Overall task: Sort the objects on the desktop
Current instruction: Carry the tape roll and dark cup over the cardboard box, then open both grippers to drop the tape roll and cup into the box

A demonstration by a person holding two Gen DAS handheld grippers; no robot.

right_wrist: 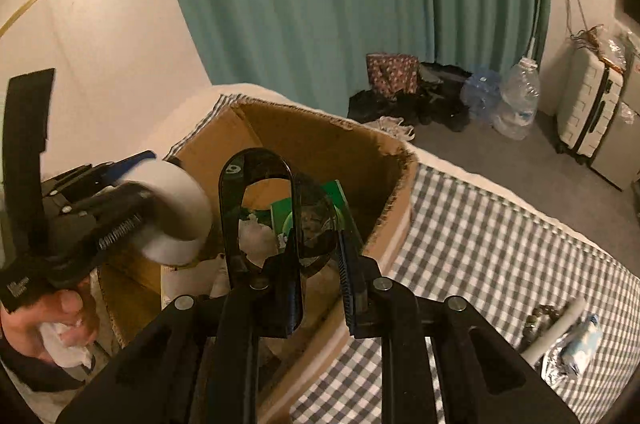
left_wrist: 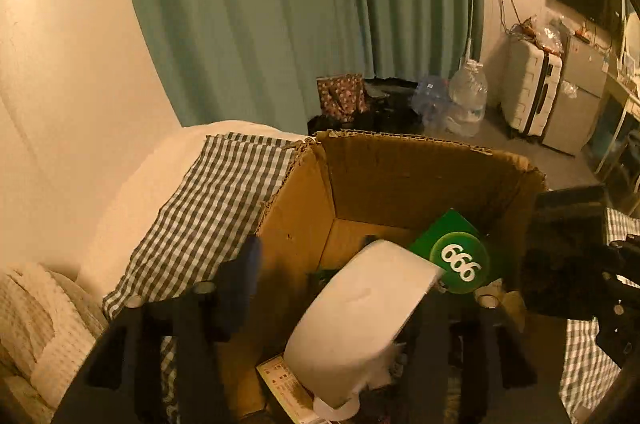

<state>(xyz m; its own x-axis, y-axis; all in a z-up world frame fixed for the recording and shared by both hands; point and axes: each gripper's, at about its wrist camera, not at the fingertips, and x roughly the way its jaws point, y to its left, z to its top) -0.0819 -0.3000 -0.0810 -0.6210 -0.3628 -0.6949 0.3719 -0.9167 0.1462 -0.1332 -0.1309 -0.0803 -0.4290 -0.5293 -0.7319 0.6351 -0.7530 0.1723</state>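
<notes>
Left gripper (right_wrist: 160, 200): black plastic frame, silver screw heads, exposed coil spring, one blue finger (right_wrist: 132, 160), white lettering near grip. Right gripper (right_wrist: 320, 276): black linkage arms, round silver pivot bolts, blue ribbed pads (right_wrist: 346, 276). Dark sleeve (right_wrist: 36, 372) at wrist.

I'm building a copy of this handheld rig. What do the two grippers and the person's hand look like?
Both grippers are matte black, with angular linkage arms joined by round silver pivot pins. The right gripper has blue ribbed pads on its fingers. The left gripper has a blue fingertip, a ridged black section and a flat black upright strap or plate behind. The hand gripping its handle shows no glove or sleeve.
</notes>
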